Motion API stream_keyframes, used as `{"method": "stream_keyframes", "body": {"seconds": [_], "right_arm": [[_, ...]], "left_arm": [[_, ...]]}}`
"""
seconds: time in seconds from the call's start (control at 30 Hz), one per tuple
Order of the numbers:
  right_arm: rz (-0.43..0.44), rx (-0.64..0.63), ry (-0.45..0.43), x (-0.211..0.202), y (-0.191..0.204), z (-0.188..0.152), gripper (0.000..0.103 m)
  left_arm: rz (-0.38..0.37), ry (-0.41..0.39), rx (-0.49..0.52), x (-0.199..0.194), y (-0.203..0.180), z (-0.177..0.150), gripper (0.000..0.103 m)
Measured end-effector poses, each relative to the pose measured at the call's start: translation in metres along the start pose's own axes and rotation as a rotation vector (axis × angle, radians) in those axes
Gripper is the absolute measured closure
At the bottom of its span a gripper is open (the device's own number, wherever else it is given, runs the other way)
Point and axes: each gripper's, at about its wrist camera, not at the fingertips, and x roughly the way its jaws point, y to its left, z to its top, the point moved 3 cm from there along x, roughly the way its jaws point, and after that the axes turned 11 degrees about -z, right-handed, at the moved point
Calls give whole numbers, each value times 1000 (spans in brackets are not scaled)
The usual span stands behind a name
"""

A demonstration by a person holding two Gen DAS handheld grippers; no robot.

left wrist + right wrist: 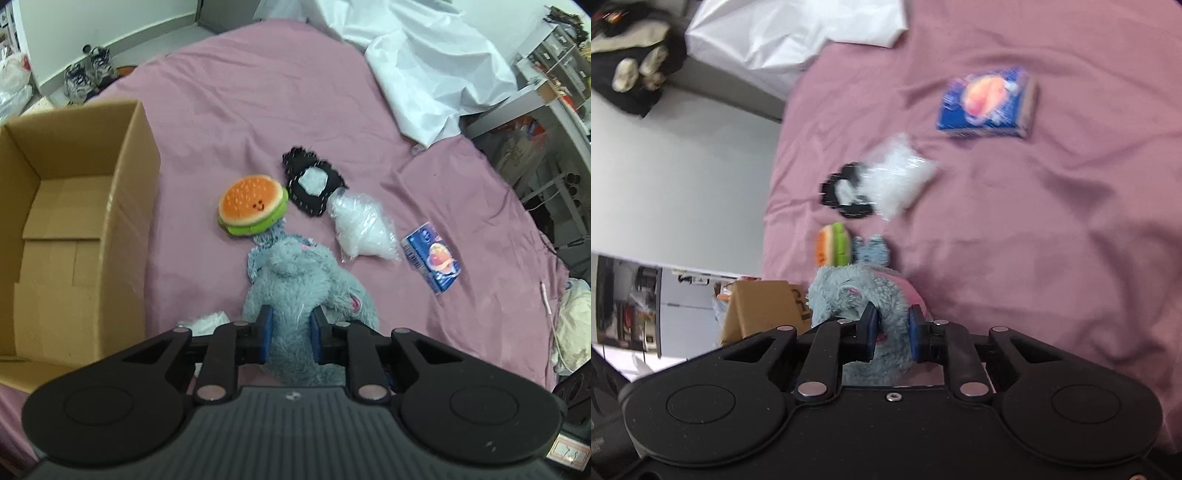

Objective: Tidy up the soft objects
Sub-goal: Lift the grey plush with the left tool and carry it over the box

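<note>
A grey-blue plush animal (295, 284) lies on the pink bed sheet (258, 92). My left gripper (291, 332) is shut on its near end. My right gripper (892, 332) is shut on another part of the same plush (860, 291). A burger plush (252, 209) lies just beyond it, touching its far end. A black fuzzy item with a white centre (312, 182), a clear bag of white stuffing (360, 229) and a blue packet (432, 258) lie to the right. The burger plush (831, 249) shows in the right wrist view too.
An open cardboard box (125, 206) stands on the bed at the left, empty inside. A white sheet (424, 62) is bunched at the bed's far right. Shoes (86, 72) sit on the floor beyond the bed. Shelving and clutter stand along the right side.
</note>
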Motion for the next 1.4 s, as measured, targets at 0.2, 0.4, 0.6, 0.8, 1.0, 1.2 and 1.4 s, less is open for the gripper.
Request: {"method": "stream_keyframes", "body": {"seconds": [0.2, 0.4, 0.6, 0.8, 1.0, 1.2, 1.4], "right_arm": [[36, -44, -50, -16, 15, -6, 89], [65, -99, -98, -31, 40, -13, 90], [95, -140, -125, -38, 66, -18, 90], [109, -176, -126, -37, 91, -27, 90], [112, -208, -122, -33, 117, -36, 90], [111, -230, -115, -26, 139, -43, 89], [102, -251, -108, -16, 159, -49, 89]], "left_arm": [[-21, -28, 12, -23, 1, 5, 84], [-52, -67, 19, -51, 8, 12, 84], [-58, -111, 17, -76, 18, 21, 83], [-58, -138, -5, -94, 34, 30, 84], [-60, -161, -29, -109, 55, 36, 84], [-68, -178, -58, -119, 77, 44, 84], [-85, -186, -90, -125, 100, 50, 84]]}}
